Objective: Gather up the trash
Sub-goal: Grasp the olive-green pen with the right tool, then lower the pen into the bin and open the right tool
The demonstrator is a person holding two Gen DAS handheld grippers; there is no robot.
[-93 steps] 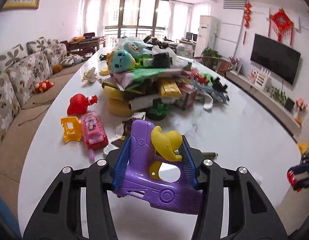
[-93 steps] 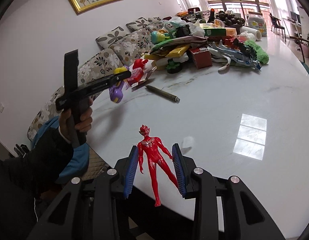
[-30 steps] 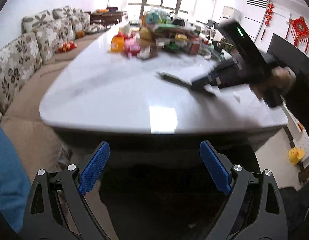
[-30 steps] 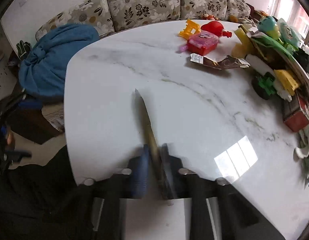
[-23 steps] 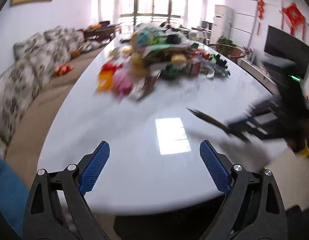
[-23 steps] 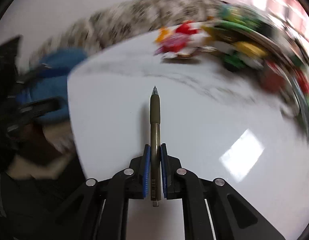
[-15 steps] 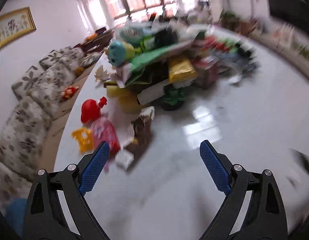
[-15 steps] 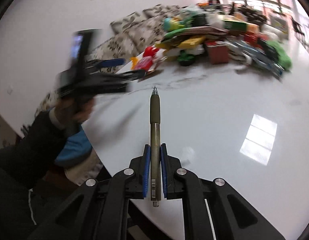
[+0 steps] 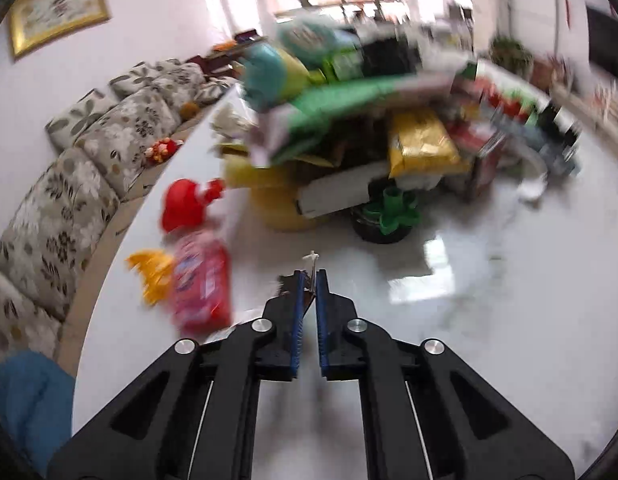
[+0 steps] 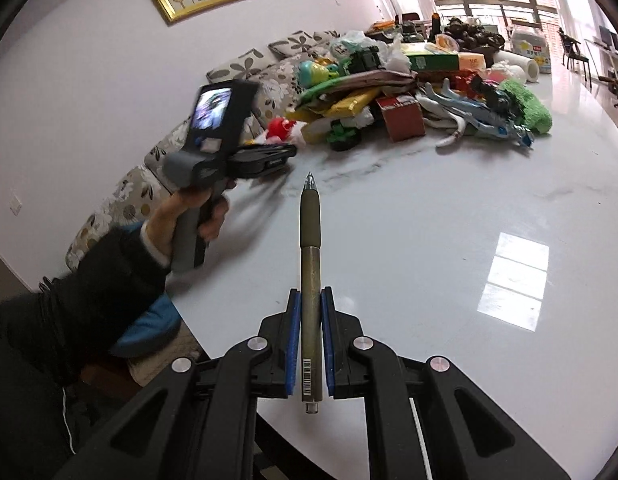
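We hold a pen (image 10: 310, 280) in our right gripper (image 10: 308, 306), the blue pads clamped on its lower barrel so that the tip points forward above the white table (image 10: 429, 240). Our left gripper (image 9: 307, 280) has its fingers drawn nearly together on a thin scrap (image 9: 310, 268), white at its top end and dark and torn at the left; the blur keeps us from telling what it is. Just to its left lie a pink pouch (image 9: 201, 280), a yellow toy (image 9: 153, 276) and a red toy (image 9: 185, 206). Farther along the table sits a heap of packets, boxes and toys (image 10: 389, 92), and a flowered sofa (image 9: 69, 184) runs along the left edge.
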